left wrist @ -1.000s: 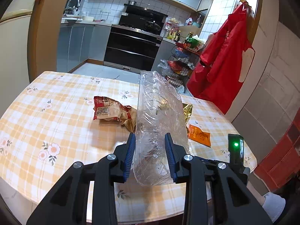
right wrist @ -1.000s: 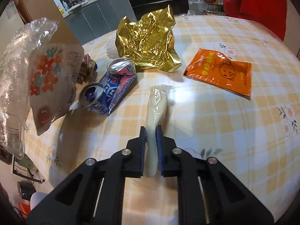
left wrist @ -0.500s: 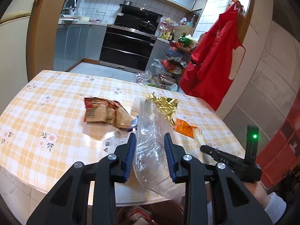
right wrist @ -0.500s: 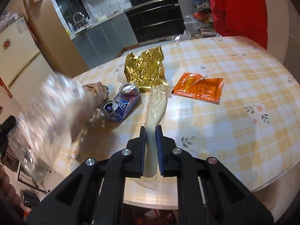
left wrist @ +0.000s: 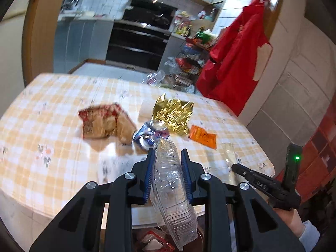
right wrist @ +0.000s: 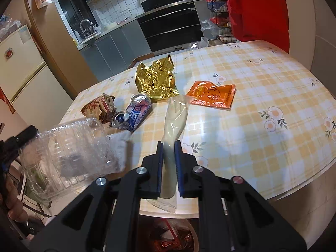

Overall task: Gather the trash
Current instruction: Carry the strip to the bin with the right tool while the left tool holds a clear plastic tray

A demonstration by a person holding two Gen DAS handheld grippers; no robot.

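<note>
My left gripper (left wrist: 168, 155) grips a crumpled clear plastic container (left wrist: 172, 189), and its jaws are closing on it. The container hangs past the table's near edge, its lower end over an open bin (left wrist: 153, 239). In the right wrist view the same container (right wrist: 69, 151) shows at the left. My right gripper (right wrist: 169, 147) is shut on a pale, limp plastic wrapper (right wrist: 175, 117), which is lifted above the table edge with the bin (right wrist: 194, 231) beneath it.
On the yellow checked table (right wrist: 273, 105) lie a gold foil bag (right wrist: 156, 82), an orange sachet (right wrist: 212, 94), a crushed blue can (right wrist: 134, 113) and a crumpled red-brown snack bag (right wrist: 98, 105). A red garment (left wrist: 235, 63) hangs at the right.
Both grippers drew back to the table's near edge. The clear container tipped from upright to hanging over the bin. The pale wrapper rose off the tabletop.
</note>
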